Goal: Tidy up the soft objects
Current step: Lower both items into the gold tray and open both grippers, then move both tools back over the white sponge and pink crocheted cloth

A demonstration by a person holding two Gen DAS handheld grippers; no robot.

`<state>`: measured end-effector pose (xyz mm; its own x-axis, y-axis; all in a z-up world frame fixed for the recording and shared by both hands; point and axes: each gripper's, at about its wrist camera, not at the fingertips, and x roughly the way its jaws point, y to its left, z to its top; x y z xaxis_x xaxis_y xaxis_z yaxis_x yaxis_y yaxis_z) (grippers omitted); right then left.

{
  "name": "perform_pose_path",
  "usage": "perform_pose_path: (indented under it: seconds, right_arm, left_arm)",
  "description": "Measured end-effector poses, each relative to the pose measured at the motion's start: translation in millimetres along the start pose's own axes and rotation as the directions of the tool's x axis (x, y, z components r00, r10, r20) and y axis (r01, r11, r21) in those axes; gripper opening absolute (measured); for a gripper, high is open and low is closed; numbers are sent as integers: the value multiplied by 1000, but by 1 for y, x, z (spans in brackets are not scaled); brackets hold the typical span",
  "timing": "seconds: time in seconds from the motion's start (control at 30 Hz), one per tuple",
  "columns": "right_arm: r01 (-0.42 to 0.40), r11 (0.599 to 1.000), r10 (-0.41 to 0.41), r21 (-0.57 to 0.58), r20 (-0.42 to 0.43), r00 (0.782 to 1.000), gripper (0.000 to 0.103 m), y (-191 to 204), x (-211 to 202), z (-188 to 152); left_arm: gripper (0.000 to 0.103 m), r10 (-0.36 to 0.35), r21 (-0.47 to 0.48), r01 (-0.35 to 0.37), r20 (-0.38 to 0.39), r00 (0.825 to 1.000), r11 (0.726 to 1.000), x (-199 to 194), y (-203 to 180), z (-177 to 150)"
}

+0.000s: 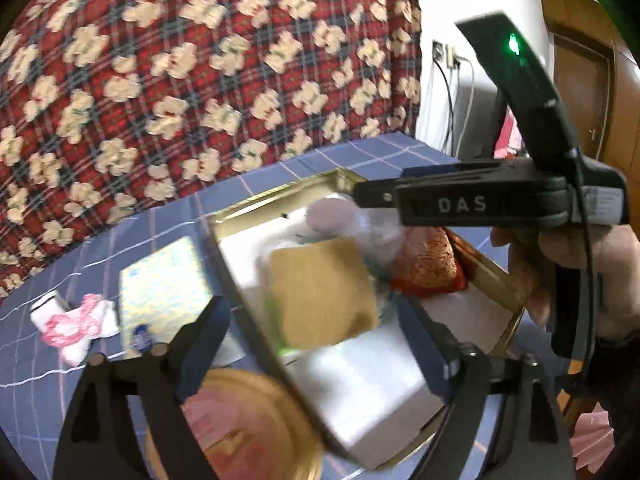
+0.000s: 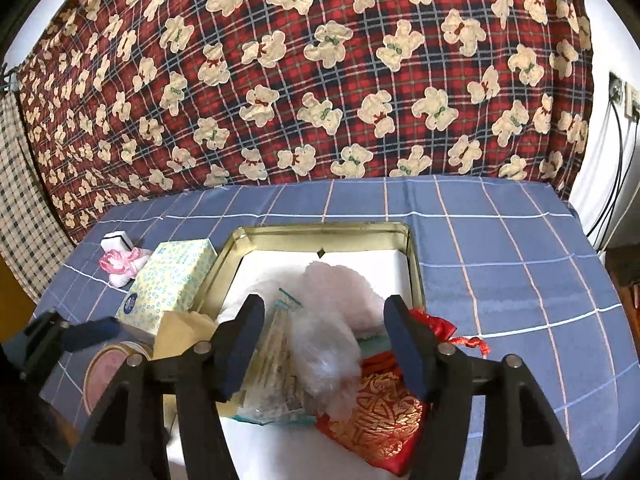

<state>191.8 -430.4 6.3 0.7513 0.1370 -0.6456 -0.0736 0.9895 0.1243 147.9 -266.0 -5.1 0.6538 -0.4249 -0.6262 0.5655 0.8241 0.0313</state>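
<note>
A gold tin (image 2: 320,232) with a white lining stands on the blue checked cloth. In it lie a pink fluffy piece (image 2: 340,284), a clear plastic bag (image 2: 324,356), a patterned packet (image 2: 276,364) and a red-gold brocade pouch (image 2: 380,412). My right gripper (image 2: 324,344) is open over the bag and packet, its pads clear of them. In the left wrist view a tan cloth square (image 1: 324,292) lies in the tin (image 1: 280,188). My left gripper (image 1: 312,312) is open wide above it, straddling the tin's left wall. The right gripper's finger (image 1: 380,196) reaches in from the right.
Left of the tin are a patterned tissue box (image 2: 172,280), a pink-white bundle (image 2: 120,264), a small white box (image 2: 116,240) and a round pink-lidded tin (image 2: 112,372). A red plaid bear-print blanket (image 2: 320,80) hangs behind. Cables run from a wall socket (image 2: 620,96) at right.
</note>
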Motion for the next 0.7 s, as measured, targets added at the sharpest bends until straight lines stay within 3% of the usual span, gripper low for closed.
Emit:
perform_pose_path:
  seconds: [0.23, 0.37, 0.53, 0.63, 0.7]
  right_arm:
    - [-10, 1000, 11, -18, 52, 999, 64, 34, -10, 10]
    - [-71, 995, 75, -67, 53, 996, 65, 70, -5, 20]
    - [-175, 973, 177, -152, 0, 984, 65, 132, 24, 36]
    - [-242, 952, 238, -187, -45, 970, 65, 168, 50, 44]
    - [-247, 945, 237, -213, -73, 969, 65, 186, 65, 45]
  left_arm:
    - [97, 65, -87, -57, 84, 994, 995, -39, 50, -7]
    - [102, 189, -146, -172, 113, 975, 974, -53, 96, -15]
    - [102, 315, -272, -294, 32, 949, 916, -52, 175, -29]
    - [102, 385, -325, -370, -18, 923, 870, -48, 215, -38]
    - [102, 414, -381, -400, -50, 909, 833, -46, 243, -46]
